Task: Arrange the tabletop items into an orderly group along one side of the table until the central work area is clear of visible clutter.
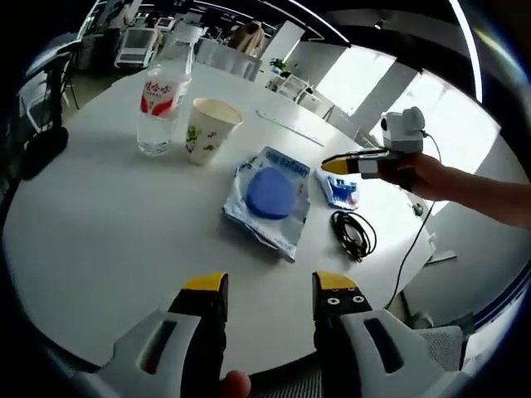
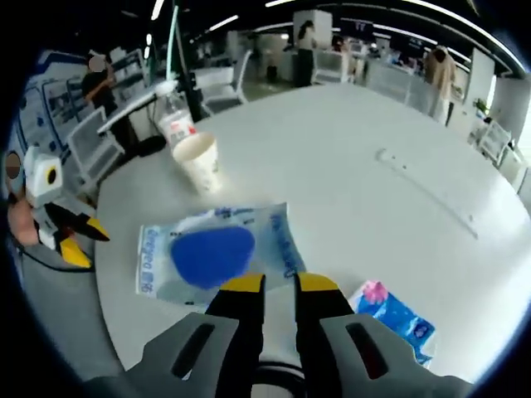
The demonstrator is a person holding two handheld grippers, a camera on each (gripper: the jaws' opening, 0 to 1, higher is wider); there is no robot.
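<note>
Right gripper [image 2: 279, 286] hangs just past the near edge of the blue pouch [image 2: 217, 255], jaws apart, nothing held; it's closer than the also-open left gripper [image 1: 270, 286].

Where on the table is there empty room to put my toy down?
Bare tabletop lies near the left tongs, left of the blue packet. It is crowded among bottle, paper cup, packet, tissue pack and black cable.

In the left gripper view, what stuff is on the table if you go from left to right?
Water bottle → paper cup → clear bag with the blue disc → small blue packet → black cable; the right gripper hovers above the packet.
</note>
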